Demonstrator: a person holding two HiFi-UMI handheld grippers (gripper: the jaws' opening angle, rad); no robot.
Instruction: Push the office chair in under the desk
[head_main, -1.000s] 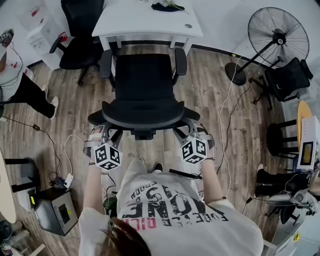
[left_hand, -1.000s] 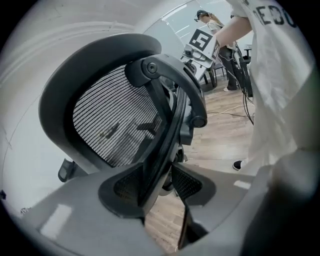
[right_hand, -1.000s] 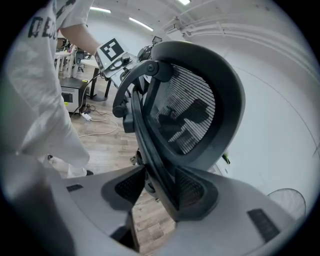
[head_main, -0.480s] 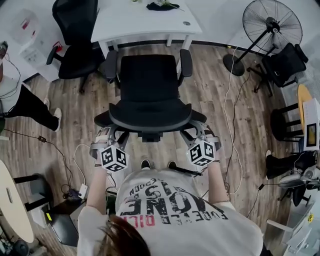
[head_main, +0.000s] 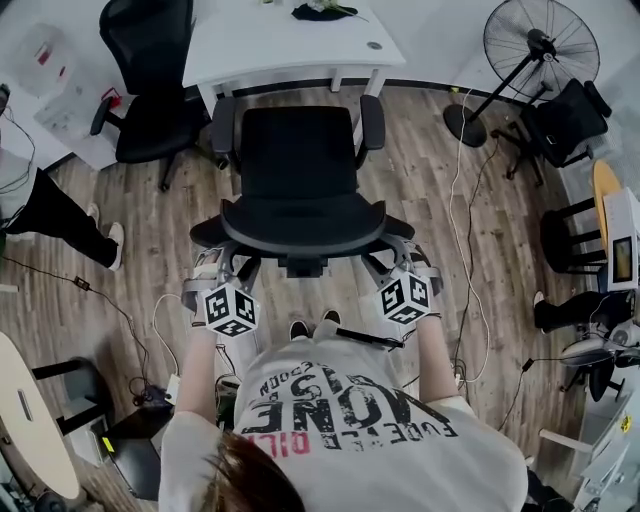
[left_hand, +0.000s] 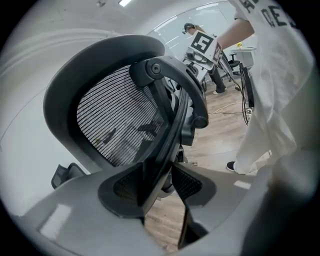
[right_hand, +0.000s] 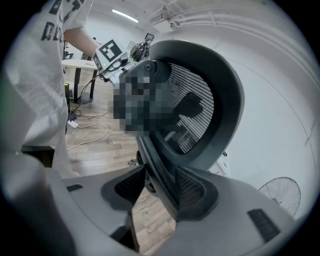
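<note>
The black office chair (head_main: 300, 160) faces the white desk (head_main: 290, 45), its seat front just short of the desk edge. Both grippers hold its mesh backrest (head_main: 300, 225) from behind. My left gripper (head_main: 225, 268) is at the backrest's left edge, my right gripper (head_main: 392, 258) at the right edge. In the left gripper view the left gripper (left_hand: 159, 182) is shut on the dark backrest frame (left_hand: 167, 130), beside the mesh (left_hand: 110, 120). In the right gripper view the right gripper (right_hand: 161, 187) likewise clamps the backrest frame (right_hand: 155, 155), which fills the gap between the pads.
A second black chair (head_main: 150, 95) stands left of the desk beside white drawers (head_main: 55, 85). A standing fan (head_main: 540, 45) and dark seats (head_main: 565, 120) are on the right. Cables (head_main: 462, 200) run over the wood floor. A person's leg (head_main: 60, 215) is at the left.
The chair has rolled a little toward the desk, with both grippers following on its backrest. The person at the left has shifted further left.
</note>
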